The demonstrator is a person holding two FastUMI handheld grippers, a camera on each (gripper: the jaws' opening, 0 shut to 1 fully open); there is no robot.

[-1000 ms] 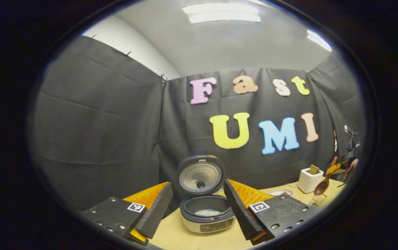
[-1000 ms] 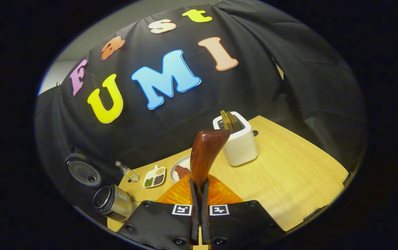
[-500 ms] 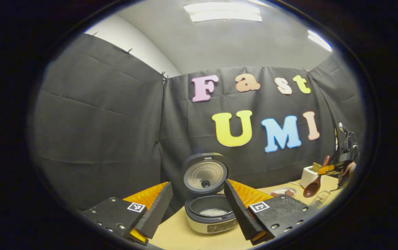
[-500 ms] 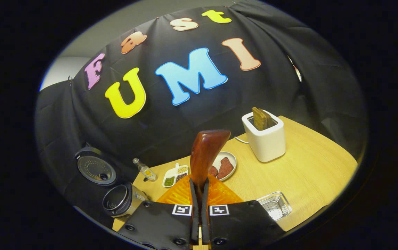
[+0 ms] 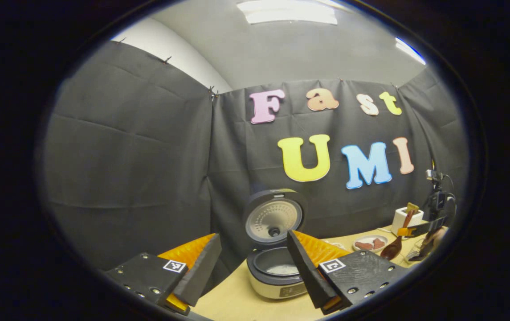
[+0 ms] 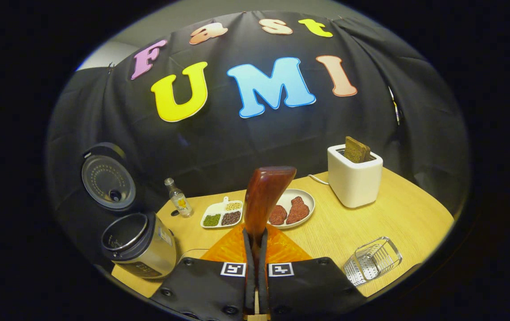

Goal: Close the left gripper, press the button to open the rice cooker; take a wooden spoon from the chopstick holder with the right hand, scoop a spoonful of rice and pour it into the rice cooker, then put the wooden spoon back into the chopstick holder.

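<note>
wooden spoon [image 6: 263, 200] being clamped by right gripper [image 6: 255, 272] — lower it upright into chopstick holder [image 6: 373, 260]; left gripper [image 5: 255, 272] jaws apart.

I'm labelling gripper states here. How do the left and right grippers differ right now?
The left gripper stands open and empty with its fingers spread wide, while the right gripper is shut on the wooden spoon. The left gripper faces the open rice cooker; the right gripper faces the plate and toaster.

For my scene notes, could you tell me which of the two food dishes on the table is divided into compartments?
The white rectangular tray beside the small bottle: it has separate compartments of grains. The round plate is undivided.
</note>
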